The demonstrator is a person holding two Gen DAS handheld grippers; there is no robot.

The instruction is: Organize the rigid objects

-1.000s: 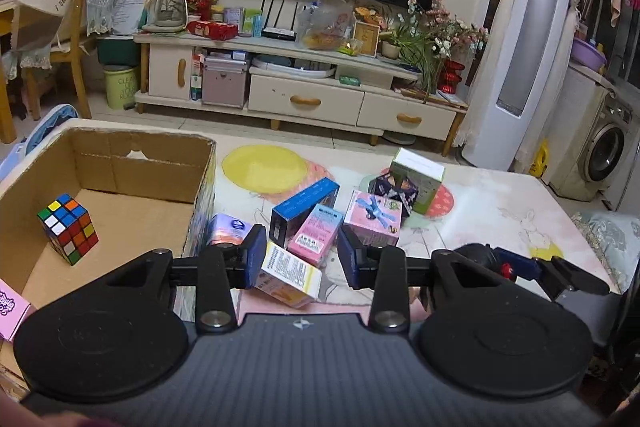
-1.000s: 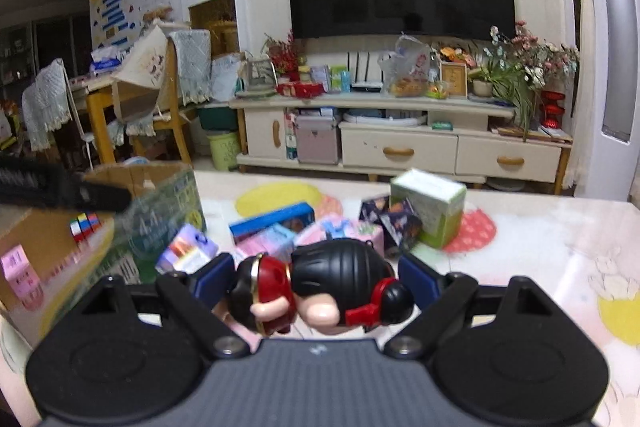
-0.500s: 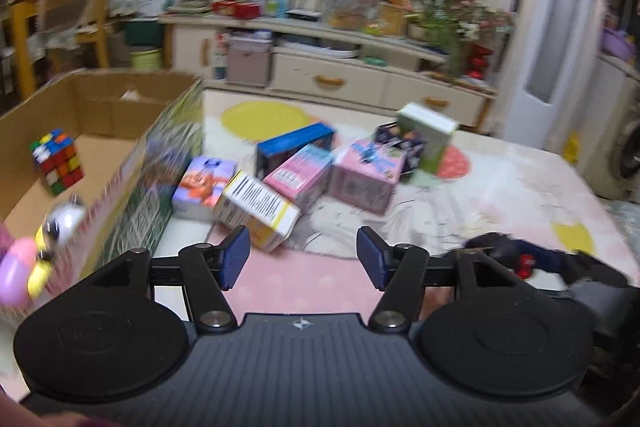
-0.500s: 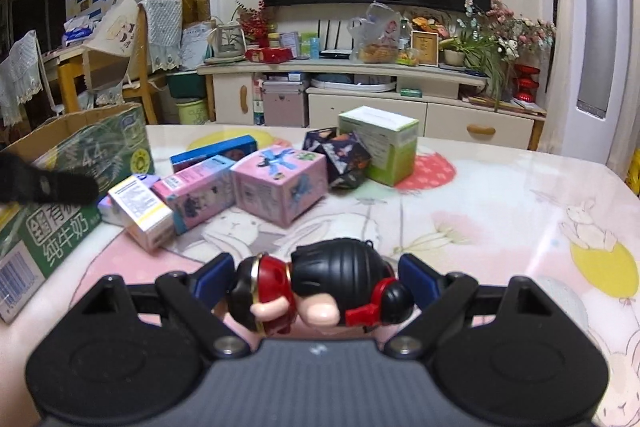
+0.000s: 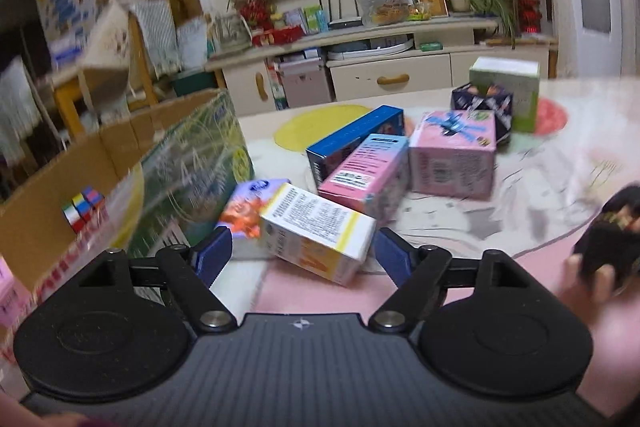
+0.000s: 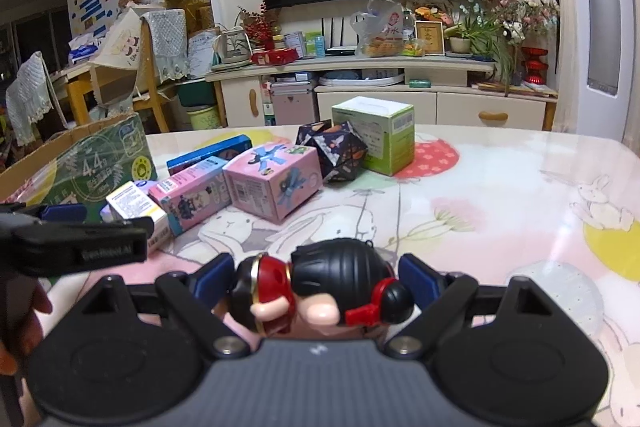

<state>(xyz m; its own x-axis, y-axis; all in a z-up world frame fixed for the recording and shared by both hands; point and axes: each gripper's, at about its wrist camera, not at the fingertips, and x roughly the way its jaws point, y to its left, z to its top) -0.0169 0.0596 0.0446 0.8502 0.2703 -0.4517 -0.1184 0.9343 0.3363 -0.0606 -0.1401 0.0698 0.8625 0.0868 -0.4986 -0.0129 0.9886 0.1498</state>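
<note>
My left gripper hangs low over the table with its jaws opening wide. A white and yellow box lies tilted between the pads, which do not press on it. My right gripper is shut on a black and red doll figure, held sideways just above the tablecloth; the same doll shows blurred at the right edge of the left wrist view. An open cardboard carton stands to the left and holds a Rubik's cube.
More boxes lie beyond on the table: a purple one, a blue one, a pink and blue one, a pink one, a dark patterned folding cube and a green and white box. A TV cabinet stands behind.
The left jaws have spread wide, and that gripper came down and right from over the carton to the white and yellow box. The right gripper sank a little with the doll.
</note>
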